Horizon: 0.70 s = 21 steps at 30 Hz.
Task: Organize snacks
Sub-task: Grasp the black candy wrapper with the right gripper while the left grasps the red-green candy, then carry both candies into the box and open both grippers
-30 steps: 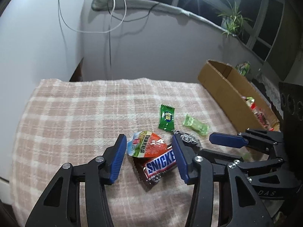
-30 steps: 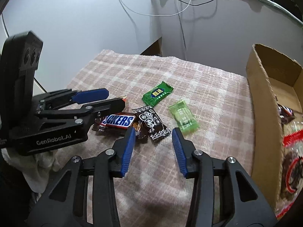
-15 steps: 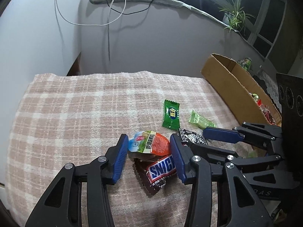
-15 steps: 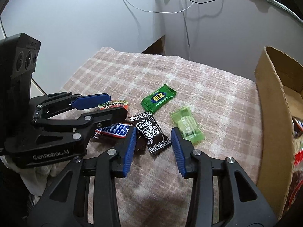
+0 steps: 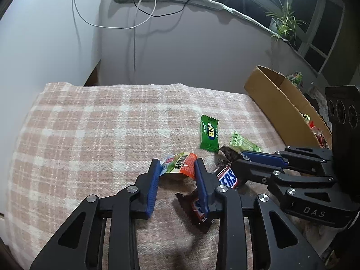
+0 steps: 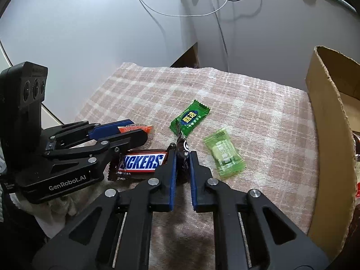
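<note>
My left gripper [image 5: 176,165] is shut on an orange and green snack packet [image 5: 180,165], also seen from the right wrist view [image 6: 135,128]. My right gripper [image 6: 181,157] is shut on a black candy wrapper [image 6: 181,149], whose end shows in the left wrist view [image 5: 229,152]. A Snickers bar [image 6: 141,161] lies between the two grippers on the checked cloth. A dark green candy [image 6: 190,118] and a light green candy [image 6: 223,156] lie just beyond the right gripper.
An open cardboard box [image 6: 330,121] with snacks inside stands along the right edge of the checked cloth [image 5: 101,123]. A wall with hanging cables [image 5: 135,22] is behind the table. A potted plant [image 5: 283,24] sits on the far ledge.
Both grippers moved forward and closed: the left on the orange and green packet, the right on the black candy wrapper. The packet now sits pinched upright.
</note>
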Motion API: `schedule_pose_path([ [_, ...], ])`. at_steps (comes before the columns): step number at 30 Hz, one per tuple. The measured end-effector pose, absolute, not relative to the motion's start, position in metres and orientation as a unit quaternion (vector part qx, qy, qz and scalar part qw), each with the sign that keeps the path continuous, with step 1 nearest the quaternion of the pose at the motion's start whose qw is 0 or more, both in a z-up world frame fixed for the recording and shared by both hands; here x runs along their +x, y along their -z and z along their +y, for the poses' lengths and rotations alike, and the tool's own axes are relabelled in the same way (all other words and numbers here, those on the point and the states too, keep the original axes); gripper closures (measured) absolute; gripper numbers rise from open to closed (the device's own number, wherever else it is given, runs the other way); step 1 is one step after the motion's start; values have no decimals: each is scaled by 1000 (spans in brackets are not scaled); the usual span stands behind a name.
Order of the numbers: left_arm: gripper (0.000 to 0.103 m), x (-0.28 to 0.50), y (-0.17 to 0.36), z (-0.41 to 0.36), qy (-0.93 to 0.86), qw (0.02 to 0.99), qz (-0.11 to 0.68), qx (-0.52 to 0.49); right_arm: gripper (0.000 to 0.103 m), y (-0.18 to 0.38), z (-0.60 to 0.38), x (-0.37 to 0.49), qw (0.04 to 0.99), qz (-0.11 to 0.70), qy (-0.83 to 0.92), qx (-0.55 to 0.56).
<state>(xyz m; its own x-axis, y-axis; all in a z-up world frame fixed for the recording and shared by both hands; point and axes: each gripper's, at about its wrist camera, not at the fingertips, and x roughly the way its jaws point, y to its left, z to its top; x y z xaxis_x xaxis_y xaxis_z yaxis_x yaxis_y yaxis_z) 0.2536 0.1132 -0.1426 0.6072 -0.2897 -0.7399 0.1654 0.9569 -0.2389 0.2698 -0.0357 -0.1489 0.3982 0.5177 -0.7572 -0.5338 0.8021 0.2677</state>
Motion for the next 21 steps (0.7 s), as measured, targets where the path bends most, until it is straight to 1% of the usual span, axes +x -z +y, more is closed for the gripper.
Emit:
schedule_pose_path([
  [5,75,250,139,114,124,897,418,-70,93,146,-39,267,840,444,-310,1],
  [11,75,245,132,118,124,902,407,-79,93,125,-54,255,853,420,-309,23],
  [21,75,234,99,100,152,912,371,-88,93,88,-87,231,872,384,-300,37],
])
